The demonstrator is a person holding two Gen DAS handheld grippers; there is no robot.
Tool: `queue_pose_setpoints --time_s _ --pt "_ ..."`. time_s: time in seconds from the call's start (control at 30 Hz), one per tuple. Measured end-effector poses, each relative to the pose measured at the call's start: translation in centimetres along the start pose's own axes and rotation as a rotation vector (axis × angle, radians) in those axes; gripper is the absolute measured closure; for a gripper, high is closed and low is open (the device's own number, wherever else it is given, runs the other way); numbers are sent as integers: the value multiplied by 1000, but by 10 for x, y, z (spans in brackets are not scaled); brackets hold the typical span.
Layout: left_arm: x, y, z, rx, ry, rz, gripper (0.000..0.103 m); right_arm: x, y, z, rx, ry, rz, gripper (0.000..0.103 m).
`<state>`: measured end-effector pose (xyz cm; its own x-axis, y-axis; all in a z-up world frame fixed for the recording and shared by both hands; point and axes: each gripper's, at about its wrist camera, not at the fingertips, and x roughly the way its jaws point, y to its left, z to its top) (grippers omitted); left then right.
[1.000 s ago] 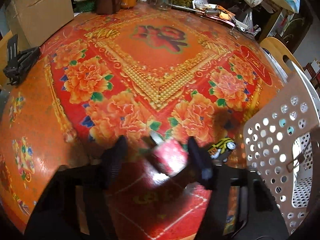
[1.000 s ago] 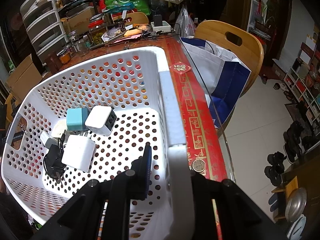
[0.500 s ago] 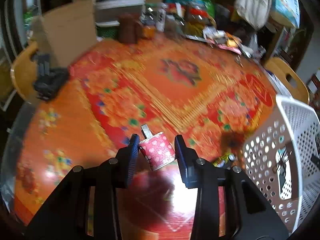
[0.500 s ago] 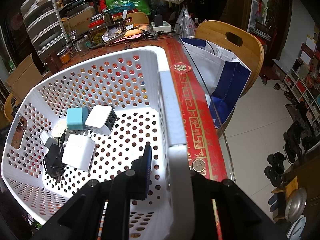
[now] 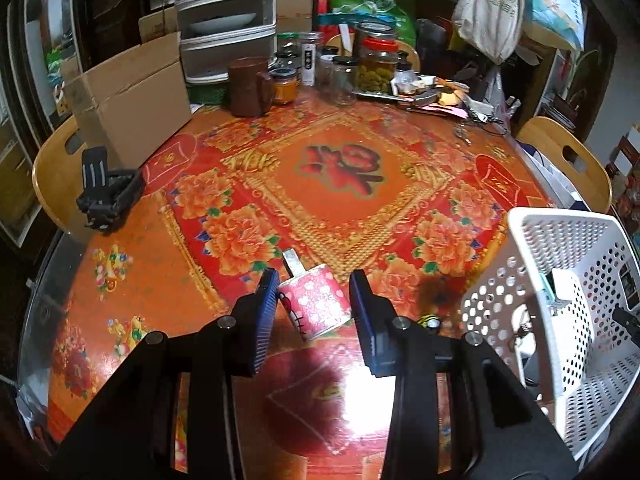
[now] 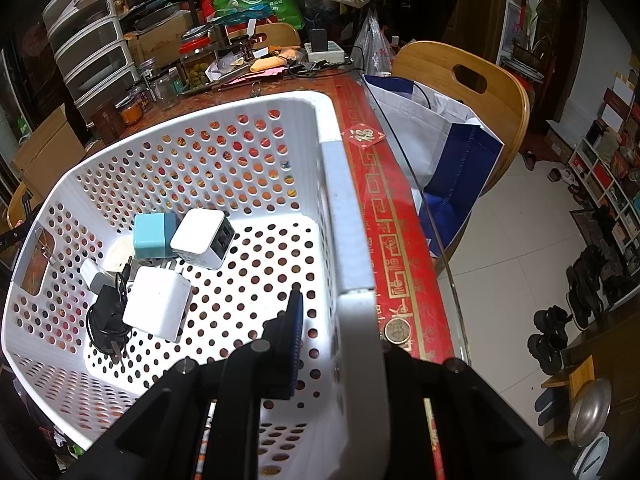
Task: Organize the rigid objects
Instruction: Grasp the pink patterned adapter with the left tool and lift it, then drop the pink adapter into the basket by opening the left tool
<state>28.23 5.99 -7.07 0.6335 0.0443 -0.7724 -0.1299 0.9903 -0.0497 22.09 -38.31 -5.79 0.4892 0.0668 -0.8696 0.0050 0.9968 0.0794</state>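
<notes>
Left wrist view: left gripper point(image 5: 314, 304) is clamped on a pink polka-dot charger point(image 5: 314, 306), pads on both sides, metal prong pointing away and up-left, held above the red floral tablecloth point(image 5: 336, 184) with the white perforated basket point(image 5: 560, 280) off to its right and a small yellow toy car point(image 5: 429, 320) on the cloth between them. Right wrist view: right gripper point(image 6: 340, 320) is closed on the basket's near wall (one finger point(image 6: 294, 332) inside, the other hidden behind the rim). Inside the basket sit a teal charger point(image 6: 152, 236), two white chargers point(image 6: 202, 238) point(image 6: 158, 304) and a black cable point(image 6: 106, 320), grouped toward the left of its floor.
</notes>
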Motion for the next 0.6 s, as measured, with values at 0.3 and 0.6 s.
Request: queue_pose_setpoints --time_s 0.3,0.6 --pt "-19 -29 4 59 -30 -18 69 0 0 0 0 0 1 87" --pt "-52 -78 11 154 -80 -50 69 0 0 0 -1 0 1 87"
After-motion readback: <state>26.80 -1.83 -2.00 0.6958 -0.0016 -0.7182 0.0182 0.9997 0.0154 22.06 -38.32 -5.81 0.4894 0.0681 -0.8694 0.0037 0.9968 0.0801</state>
